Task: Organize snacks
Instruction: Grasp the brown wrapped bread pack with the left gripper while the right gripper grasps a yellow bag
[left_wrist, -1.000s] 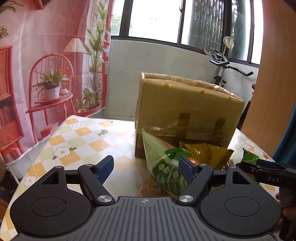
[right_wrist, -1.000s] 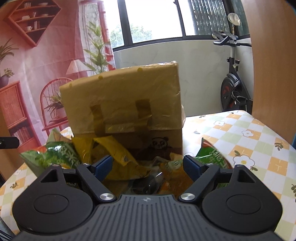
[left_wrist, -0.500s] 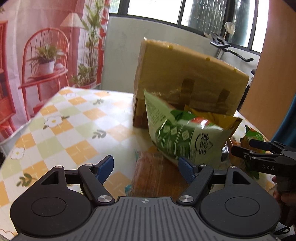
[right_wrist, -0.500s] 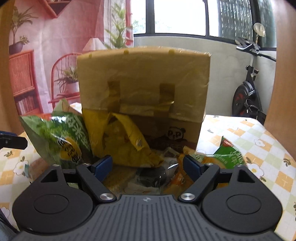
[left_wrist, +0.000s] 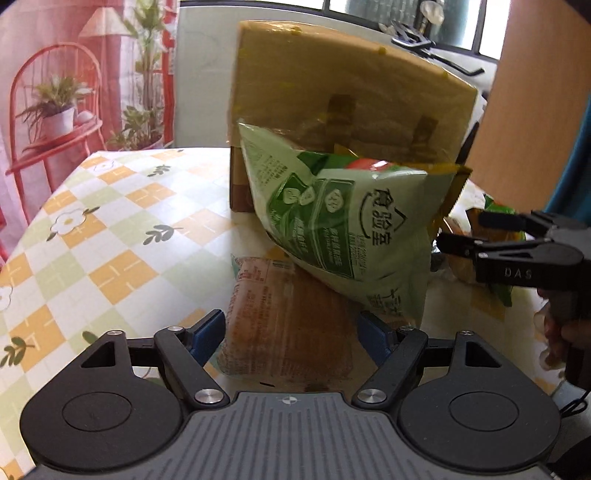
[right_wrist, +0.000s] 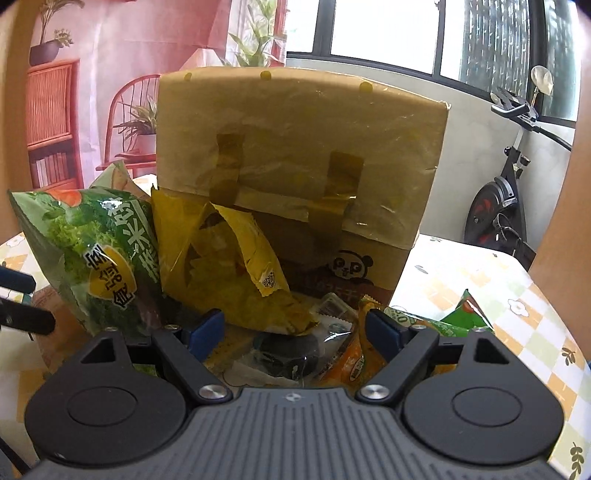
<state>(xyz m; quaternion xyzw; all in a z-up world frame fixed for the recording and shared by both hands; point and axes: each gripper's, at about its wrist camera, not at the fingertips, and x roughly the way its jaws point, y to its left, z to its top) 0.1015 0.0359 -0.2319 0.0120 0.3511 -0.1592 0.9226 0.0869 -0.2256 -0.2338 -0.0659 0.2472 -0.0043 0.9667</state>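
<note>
Barely begun: snack bags (right_wrist: 236, 266) lay heaped before the cardboard box (right_wrist: 295, 147) at twelve o'clock; left tongs (left_wrist: 291, 336) and right tongs (right_wrist: 293, 332) gaped, empty.

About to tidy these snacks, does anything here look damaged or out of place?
Yes. The yellow packet in front of the cardboard box looks crumpled and torn open. The green snack bag leans tilted against the box, propped on a flat orange packet. Small packets lie jumbled on the table.
</note>
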